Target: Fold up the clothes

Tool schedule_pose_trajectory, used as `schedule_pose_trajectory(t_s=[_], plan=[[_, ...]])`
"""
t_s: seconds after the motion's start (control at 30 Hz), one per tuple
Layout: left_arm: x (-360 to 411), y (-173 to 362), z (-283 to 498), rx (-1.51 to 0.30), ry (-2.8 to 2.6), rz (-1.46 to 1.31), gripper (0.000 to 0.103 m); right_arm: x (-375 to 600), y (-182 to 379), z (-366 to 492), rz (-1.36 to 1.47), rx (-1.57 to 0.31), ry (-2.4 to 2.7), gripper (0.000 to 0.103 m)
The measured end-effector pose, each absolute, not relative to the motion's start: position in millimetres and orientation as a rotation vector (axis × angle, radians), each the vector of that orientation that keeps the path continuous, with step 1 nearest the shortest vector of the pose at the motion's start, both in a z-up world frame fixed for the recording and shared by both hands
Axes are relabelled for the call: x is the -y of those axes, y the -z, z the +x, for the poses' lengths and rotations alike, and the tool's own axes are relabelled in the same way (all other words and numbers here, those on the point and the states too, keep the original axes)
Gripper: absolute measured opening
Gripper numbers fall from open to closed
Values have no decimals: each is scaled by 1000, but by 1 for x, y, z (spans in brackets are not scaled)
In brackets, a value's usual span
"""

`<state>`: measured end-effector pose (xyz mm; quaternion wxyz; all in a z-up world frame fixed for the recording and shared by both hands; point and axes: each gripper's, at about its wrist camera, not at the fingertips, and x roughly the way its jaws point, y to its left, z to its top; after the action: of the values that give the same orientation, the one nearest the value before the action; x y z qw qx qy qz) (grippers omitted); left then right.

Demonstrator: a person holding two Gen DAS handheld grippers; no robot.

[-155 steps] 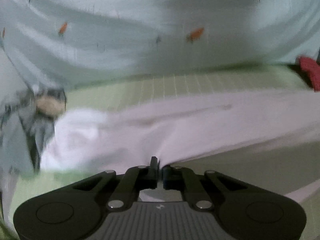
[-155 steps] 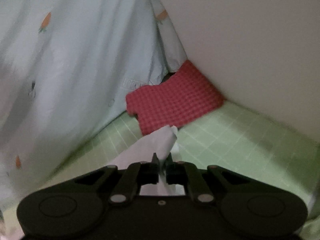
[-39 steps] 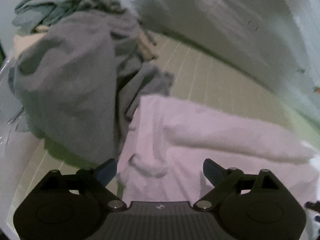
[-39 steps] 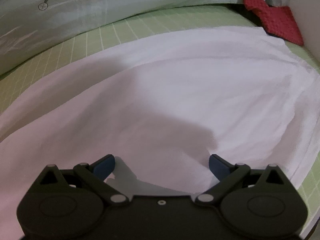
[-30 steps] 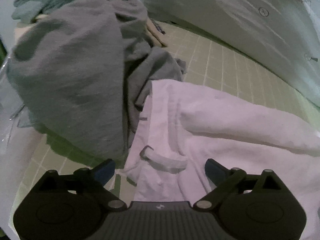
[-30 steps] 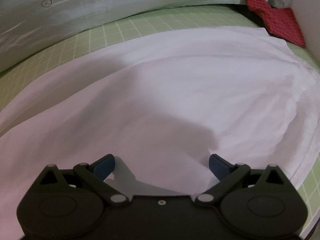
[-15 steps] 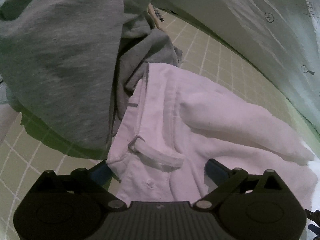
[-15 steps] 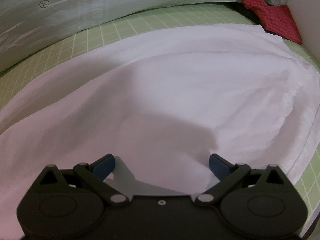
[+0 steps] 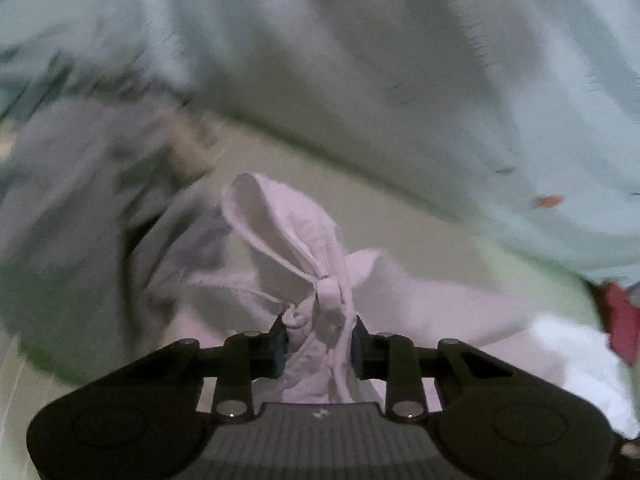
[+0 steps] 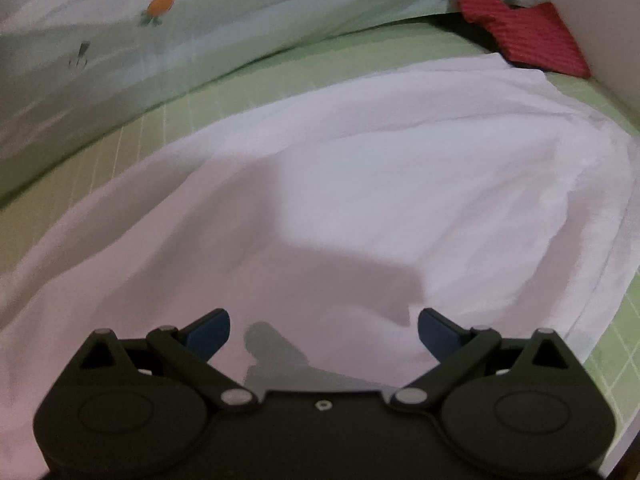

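Green grid sheet (image 10: pixel 624 320) w/ pale carrot-print quilt (image 10: pixel 240 20) (dim light).

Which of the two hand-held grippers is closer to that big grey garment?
Left. The left hand-held gripper, closing on a bunch of the white garment, is beside the grey garment. The right hand-held gripper hangs open over the white cloth; nothing grey shows there.

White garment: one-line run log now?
left gripper closing on bunched white garment | right gripper open above it | fold not yet made
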<state>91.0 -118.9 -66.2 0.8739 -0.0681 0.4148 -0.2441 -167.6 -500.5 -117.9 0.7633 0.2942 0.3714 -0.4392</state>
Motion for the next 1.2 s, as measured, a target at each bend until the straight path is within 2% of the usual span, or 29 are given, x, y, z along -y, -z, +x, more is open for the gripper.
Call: schedule_pose_trajectory(t_s=[0.2, 0.4, 0.53, 0.57, 0.6, 0.67, 0.87, 1.07, 1.2], plan=[[208, 32, 69, -787, 657, -95, 31, 521, 109, -200, 661, -778, 952, 101], [317, 49, 26, -847, 743, -3, 32, 549, 100, -246, 643, -781, 957, 102], [381, 74, -8, -932, 733, 88, 51, 566, 95, -273, 611, -790, 963, 101], [392, 79, -14, -953, 737, 96, 52, 569, 94, -278, 604, -789, 965, 102], [394, 76, -20, -949, 765, 84, 55, 572, 93, -281, 599, -784, 963, 102], [396, 71, -32, -938, 824, 56, 83, 579, 91, -286, 591, -777, 958, 102], [359, 58, -41, -843, 663, 126, 84, 579, 90, -257, 581, -783, 847, 102], [294, 66, -3, -862, 442, 150, 84, 543, 92, -205, 499, -816, 717, 101], [277, 77, 25, -898, 426, 168, 84, 529, 90, -177, 443, -825, 722, 101]])
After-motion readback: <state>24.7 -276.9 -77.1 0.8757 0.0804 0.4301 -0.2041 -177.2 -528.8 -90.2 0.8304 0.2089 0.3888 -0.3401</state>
